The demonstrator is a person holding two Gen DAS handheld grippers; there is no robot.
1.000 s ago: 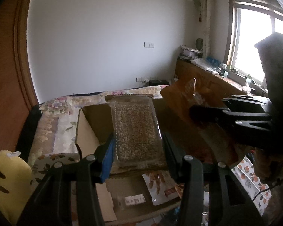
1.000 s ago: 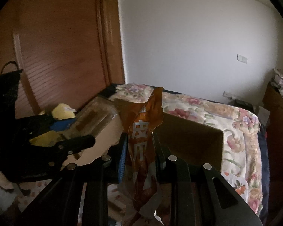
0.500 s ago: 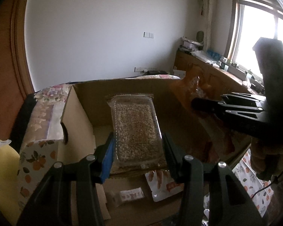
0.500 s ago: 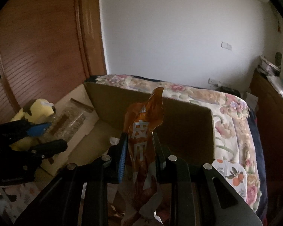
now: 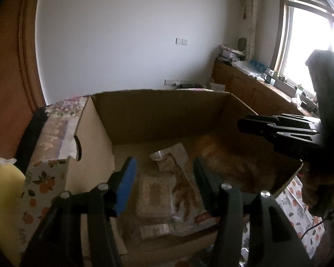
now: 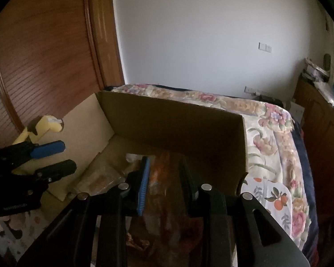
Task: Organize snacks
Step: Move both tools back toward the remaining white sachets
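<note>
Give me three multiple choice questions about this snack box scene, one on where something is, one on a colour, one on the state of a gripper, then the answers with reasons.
1. Where does the clear tray of grainy snack lie?
A. on the bedspread
B. inside the cardboard box
C. on the window counter

2. What colour is the pad on one finger of the left gripper?
A. blue
B. red
C. green

3. How do the jaws of the right gripper stand?
A. shut on a bottle
B. shut on nothing
C. apart, gripping nothing

Answers:
1 B, the tray rests on the box floor among other packets.
2 A, the left wrist view shows a blue pad beside a black finger.
3 C, the orange snack bag lies in the box below the parted jaws.
</note>
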